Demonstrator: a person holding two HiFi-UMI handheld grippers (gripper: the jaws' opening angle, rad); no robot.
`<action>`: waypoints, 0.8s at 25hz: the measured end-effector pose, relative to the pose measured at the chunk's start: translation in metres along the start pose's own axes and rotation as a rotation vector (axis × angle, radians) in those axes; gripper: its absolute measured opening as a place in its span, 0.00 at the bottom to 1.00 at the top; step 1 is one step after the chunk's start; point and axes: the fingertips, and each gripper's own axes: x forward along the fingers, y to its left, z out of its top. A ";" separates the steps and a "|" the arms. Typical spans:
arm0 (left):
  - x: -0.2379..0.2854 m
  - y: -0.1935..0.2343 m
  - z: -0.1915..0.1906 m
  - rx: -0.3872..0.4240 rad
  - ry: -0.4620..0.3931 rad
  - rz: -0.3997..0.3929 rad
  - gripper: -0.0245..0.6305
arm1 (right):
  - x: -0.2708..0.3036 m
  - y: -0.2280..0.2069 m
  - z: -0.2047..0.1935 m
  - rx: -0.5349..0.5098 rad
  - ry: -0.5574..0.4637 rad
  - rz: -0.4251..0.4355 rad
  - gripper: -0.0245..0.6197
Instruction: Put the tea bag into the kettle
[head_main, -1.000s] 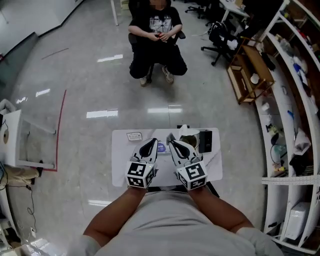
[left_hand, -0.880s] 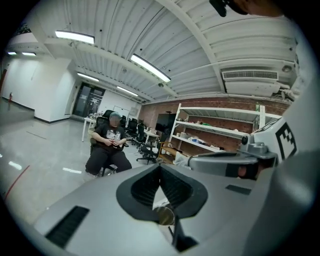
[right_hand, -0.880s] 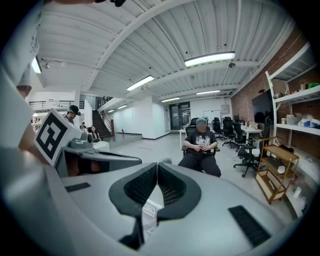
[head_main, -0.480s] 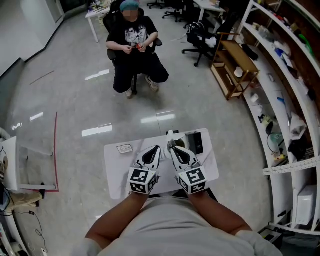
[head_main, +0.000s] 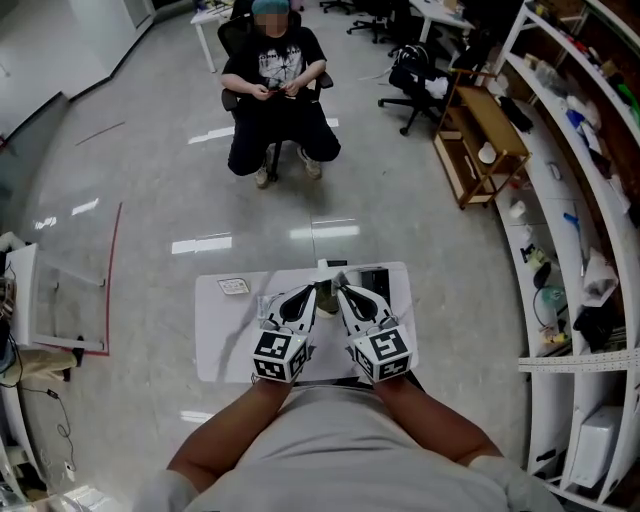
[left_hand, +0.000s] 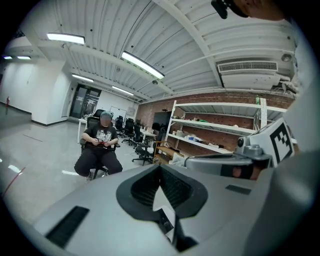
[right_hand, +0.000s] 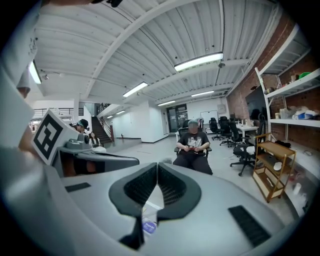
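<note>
Both clenched, nothing held: left gripper and right gripper sit side by side over the small white counter, ribbed black pads meeting in a V.

Tea bag: can't pin it down. The only candidate is a small purple-blue round label on the counter under the right jaws. The kettle is mostly hidden; a dark olive shape shows between the gripper tips.

Risks:
- The jaws must open before taking a thin, limp bag.
- The grippers block the head view, so a blind pinch could miss or nudge the kettle.

The counter is smooth and flat; the gripper shells are hard grey plastic.
</note>
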 end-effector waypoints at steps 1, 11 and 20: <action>0.003 -0.004 0.002 0.001 -0.007 0.015 0.05 | -0.002 -0.007 0.001 -0.003 0.001 0.011 0.06; 0.028 -0.032 -0.003 -0.074 -0.010 0.099 0.05 | -0.023 -0.042 -0.003 -0.006 0.016 0.080 0.06; 0.020 -0.017 -0.004 -0.105 -0.016 0.094 0.05 | -0.015 -0.024 -0.013 -0.013 0.040 0.082 0.06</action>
